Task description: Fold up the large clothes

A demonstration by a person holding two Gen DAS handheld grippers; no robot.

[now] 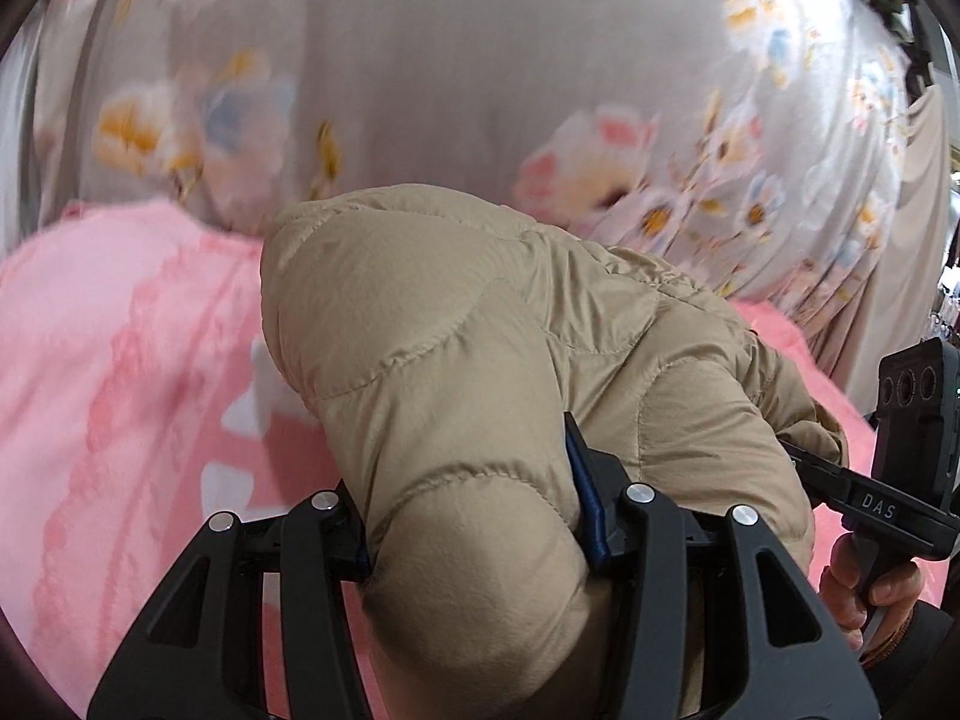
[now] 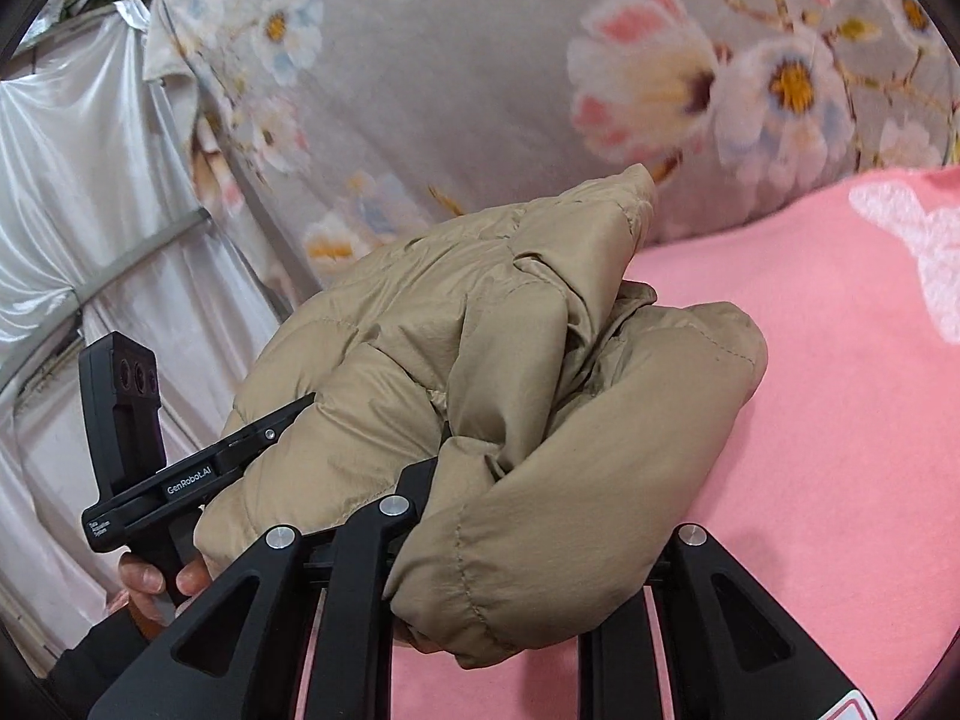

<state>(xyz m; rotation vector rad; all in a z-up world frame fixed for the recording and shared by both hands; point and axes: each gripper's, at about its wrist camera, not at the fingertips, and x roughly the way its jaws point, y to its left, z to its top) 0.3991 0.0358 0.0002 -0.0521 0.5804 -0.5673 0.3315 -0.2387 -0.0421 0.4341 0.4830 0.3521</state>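
Pink blanket [image 2: 810,390] covers the surface, with flowered grey fabric [image 1: 450,90] hanging behind it. Over the blanket, a beige quilted puffer jacket [image 1: 480,360] is bunched between both tools. The left gripper [image 1: 474,540] is half open, clamping a thick fold; the right gripper [image 2: 510,540] pinches a thinner fold, its jaws nearly closed.

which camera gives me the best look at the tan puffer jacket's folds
The right wrist view: the tan puffer jacket shows bundled, its creases sharp above the pink blanket. The left wrist view shows mostly one smooth quilted side.
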